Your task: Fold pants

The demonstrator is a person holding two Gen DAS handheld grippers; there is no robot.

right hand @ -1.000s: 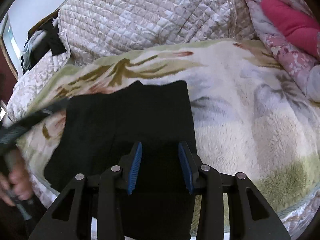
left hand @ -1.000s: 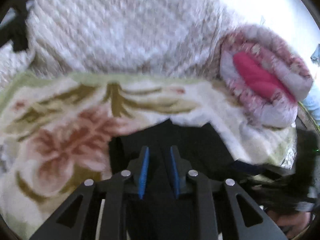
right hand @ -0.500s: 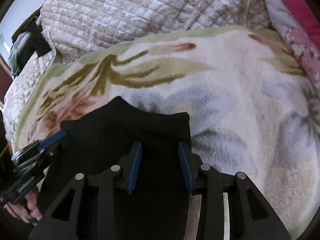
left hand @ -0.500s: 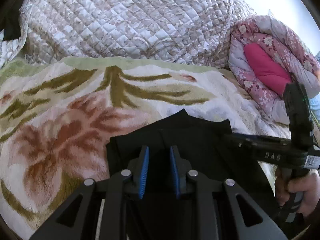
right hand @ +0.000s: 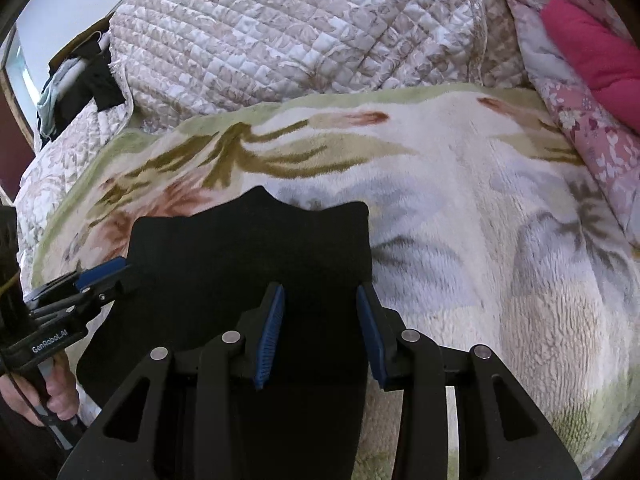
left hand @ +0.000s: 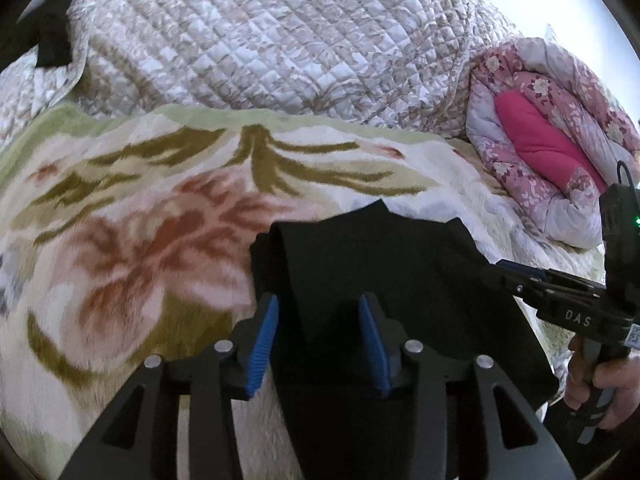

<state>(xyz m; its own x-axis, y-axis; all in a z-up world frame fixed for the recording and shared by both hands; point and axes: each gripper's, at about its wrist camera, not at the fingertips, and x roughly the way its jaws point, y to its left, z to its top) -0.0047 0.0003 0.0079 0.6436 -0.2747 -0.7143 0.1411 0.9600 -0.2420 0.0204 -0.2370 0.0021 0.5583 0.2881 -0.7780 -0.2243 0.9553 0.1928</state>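
Bed w/ floral blanket [left hand: 132, 240], quilt [left hand: 260, 40] behind. Black pants [left hand: 380, 264] lie on blanket, long axis running away from both tools. Left tool [left hand: 320, 336] and right tool [right hand: 322, 330] spread apart, straddling near hem, clamping nothing.

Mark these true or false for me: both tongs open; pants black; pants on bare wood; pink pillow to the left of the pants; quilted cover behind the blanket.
1. Both the left tongs and right tongs are open. True.
2. The folded fabric pants are black. True.
3. The pants lie on bare wood. False: they lie on a fluffy cream floral blanket.
4. The bright pink pillow sits left of the pants. False: it is to their right, inside a floral comforter.
5. A quilted beige bedcover lies beyond the blanket. True.
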